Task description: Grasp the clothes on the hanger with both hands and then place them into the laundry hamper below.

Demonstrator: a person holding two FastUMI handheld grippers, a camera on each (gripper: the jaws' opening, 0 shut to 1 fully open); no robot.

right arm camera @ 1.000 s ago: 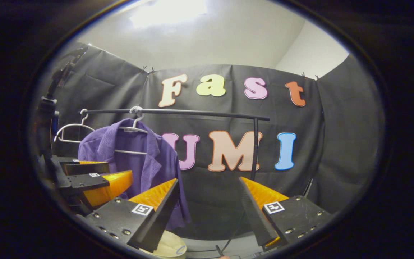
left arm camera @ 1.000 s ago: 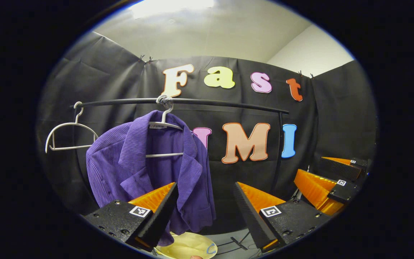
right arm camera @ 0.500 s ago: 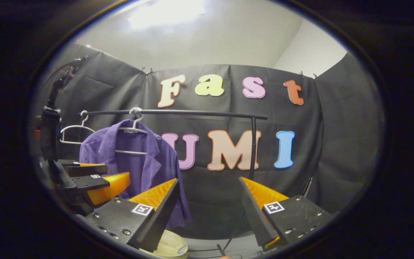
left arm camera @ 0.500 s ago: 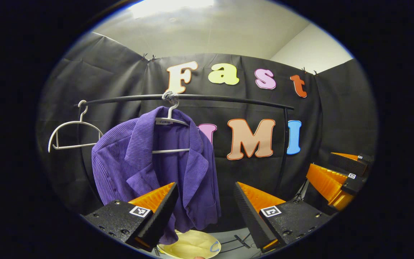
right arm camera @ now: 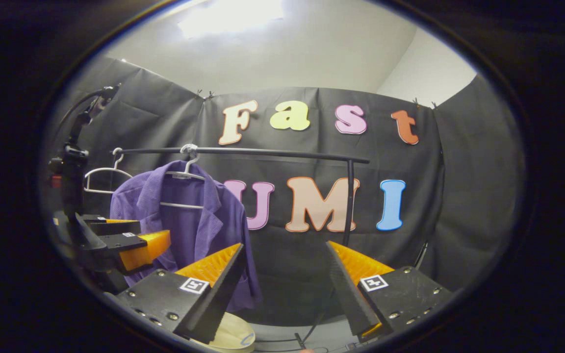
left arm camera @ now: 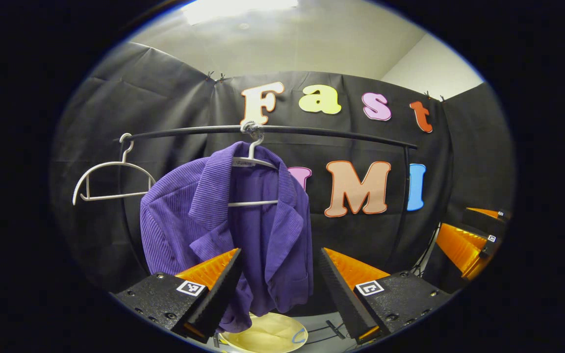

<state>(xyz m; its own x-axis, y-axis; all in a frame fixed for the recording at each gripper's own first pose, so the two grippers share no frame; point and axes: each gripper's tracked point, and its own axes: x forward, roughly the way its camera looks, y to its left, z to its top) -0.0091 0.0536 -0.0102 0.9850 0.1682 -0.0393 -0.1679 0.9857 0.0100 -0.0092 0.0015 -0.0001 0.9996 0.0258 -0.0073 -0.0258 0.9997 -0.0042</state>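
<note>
Before the black cloth wall (left arm camera: 155, 113), a purple jacket (left arm camera: 243, 230) hung above the yellow hamper (left arm camera: 268, 336), both the left gripper (left arm camera: 277, 279) and right gripper (right arm camera: 282, 274) spread apart, empty.

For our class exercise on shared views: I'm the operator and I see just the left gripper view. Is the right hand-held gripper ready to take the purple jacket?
Observer: In the right gripper view, the right hand-held gripper is wide open, with nothing between its fingers.
Operator: How does my own gripper look from there?
Observer: The left hand-held gripper shows side-on at the lower left. It overlaps the sleeve side of the purple jacket; whether they touch cannot be told.
Operator: Is there anything above it?
Observer: A dark pole with a thin cable at its top stands up from behind it.
</note>
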